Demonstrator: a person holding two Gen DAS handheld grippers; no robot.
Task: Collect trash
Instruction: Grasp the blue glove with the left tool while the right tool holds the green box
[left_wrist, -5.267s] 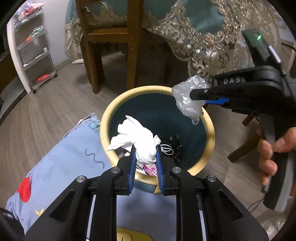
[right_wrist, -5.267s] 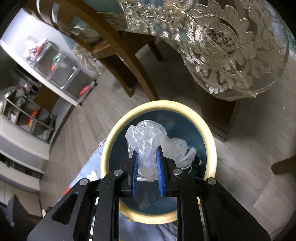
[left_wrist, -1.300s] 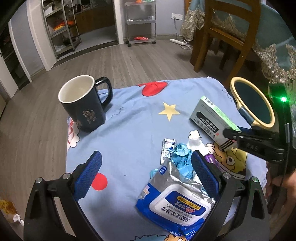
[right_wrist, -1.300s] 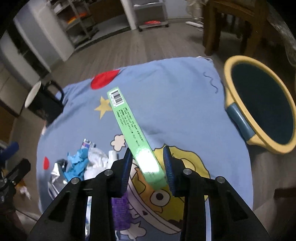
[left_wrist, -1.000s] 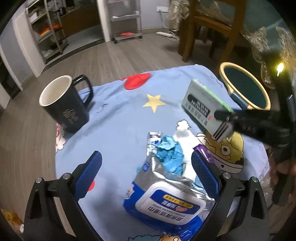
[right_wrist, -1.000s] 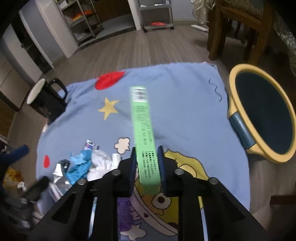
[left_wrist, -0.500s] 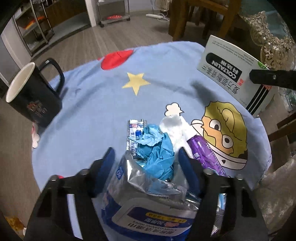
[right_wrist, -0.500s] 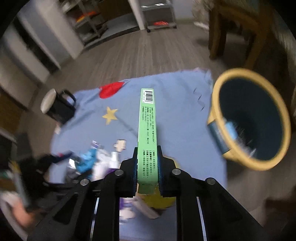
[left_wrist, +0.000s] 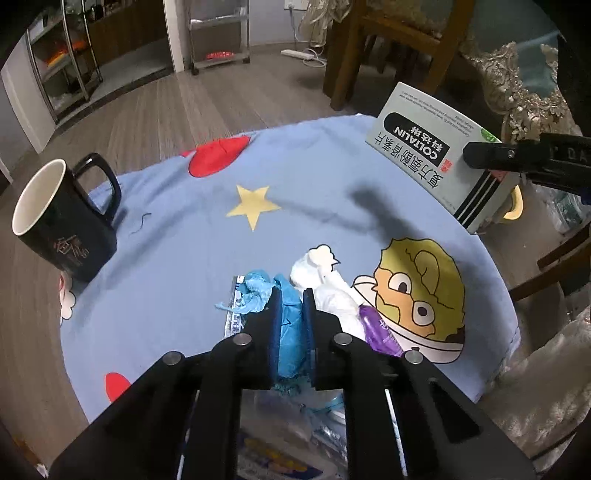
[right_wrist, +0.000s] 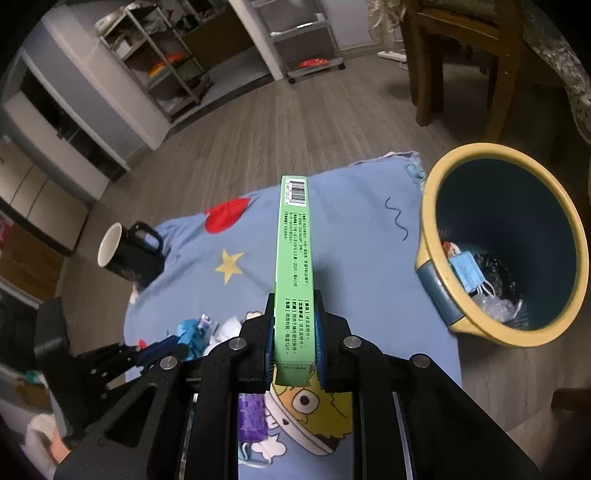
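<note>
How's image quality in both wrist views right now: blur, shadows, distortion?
Left wrist: sharp, dim warm light; the box throws a soft shadow onto the blue cloth; strong fisheye bend, black corners. Right wrist: the green box edge and bin are crisp; the lower-left edge around the left claw smears; same vignette.

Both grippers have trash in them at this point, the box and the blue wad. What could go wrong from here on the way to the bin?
The left gripper is closing on the crumpled blue wad, which lies against the white tissue and a foil wrapper; lifting may drag those along. The right gripper pinches the medicine box near one end, so it may pivot or slip before reaching the bin.
</note>
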